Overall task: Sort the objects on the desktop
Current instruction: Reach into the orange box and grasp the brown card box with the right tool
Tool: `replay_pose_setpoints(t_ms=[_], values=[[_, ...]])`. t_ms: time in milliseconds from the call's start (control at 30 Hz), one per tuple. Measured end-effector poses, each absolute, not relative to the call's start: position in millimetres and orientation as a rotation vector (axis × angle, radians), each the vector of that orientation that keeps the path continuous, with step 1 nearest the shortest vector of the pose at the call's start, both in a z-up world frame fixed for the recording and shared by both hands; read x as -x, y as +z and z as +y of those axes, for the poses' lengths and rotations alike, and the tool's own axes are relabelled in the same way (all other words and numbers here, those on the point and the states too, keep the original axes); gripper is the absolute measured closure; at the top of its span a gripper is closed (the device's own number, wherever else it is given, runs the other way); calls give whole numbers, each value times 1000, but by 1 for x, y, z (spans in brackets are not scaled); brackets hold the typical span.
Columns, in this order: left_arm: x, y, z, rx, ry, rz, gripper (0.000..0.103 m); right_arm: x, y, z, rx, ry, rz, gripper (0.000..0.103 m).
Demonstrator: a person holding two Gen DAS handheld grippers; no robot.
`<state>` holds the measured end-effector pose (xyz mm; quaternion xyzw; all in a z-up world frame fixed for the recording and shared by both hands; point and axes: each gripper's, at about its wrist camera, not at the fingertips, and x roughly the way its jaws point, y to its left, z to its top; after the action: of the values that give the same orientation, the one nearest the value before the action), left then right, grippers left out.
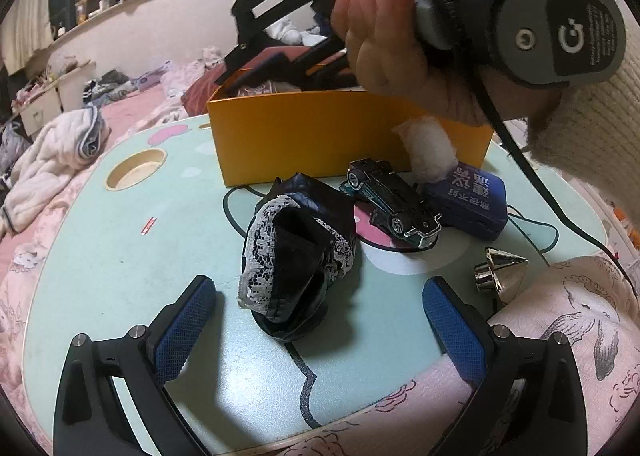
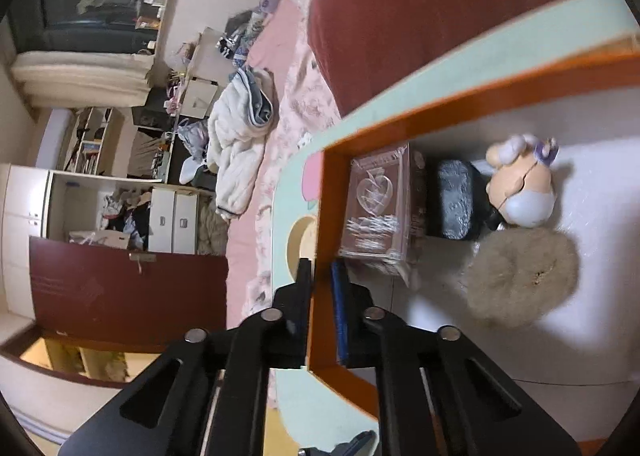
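Note:
On the pale green table (image 1: 120, 256) stands an orange box (image 1: 304, 135). In front of it lie a black lace-trimmed pouch (image 1: 296, 256), a dark toy car (image 1: 396, 203), a blue tin (image 1: 468, 199), a white fluffy ball (image 1: 428, 147) and a silver cone (image 1: 500, 268). My left gripper (image 1: 318, 288) is open just short of the pouch, one finger to each side of it. My right gripper (image 2: 320, 268), rolled sideways, is shut on the orange box's wall (image 2: 320, 316). Inside the box are a clear card case (image 2: 376, 203), a dark pouch (image 2: 454, 199), a small doll (image 2: 520, 183) and a beige pom-pom (image 2: 520, 276).
A hand (image 1: 384, 39) holds the right gripper above the box's right end, its cable hanging over the tin. A round cup recess (image 1: 136, 171) is sunk into the table's far left. Pink bedding and a white jacket (image 1: 52, 163) surround the table.

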<state>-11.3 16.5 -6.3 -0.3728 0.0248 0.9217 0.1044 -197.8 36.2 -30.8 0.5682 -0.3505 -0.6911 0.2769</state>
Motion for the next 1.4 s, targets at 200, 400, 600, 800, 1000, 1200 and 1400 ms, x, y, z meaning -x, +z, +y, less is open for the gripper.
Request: replay_pose_setpoints(t_ms=[200,400,600,800,1000,1200,1400], values=[[11,-7,16,1099,2718,72,0,187,-9,53,-1412,-1896,-920,103],[12,-6,18,1098,2719,71,0,142,24,89,-1276,-1887,-888,103],[13,-6,19,1099,2719,70,0,77,31,140,-1221,-1935,-797,103],[13,-8,18,1104,2723,77,0,77,18,130,-1300,-1990,-699,85],[13,-7,19,1102,2723,76,0,139,22,70,-1419,-2073,-493,56],[14,-8,18,1101,2724,77,0,182,-18,33,-1645,-2132,-386,56],[16,-8,17,1095,2723,68,0,187,-40,9,-1716,-2143,-214,55]])
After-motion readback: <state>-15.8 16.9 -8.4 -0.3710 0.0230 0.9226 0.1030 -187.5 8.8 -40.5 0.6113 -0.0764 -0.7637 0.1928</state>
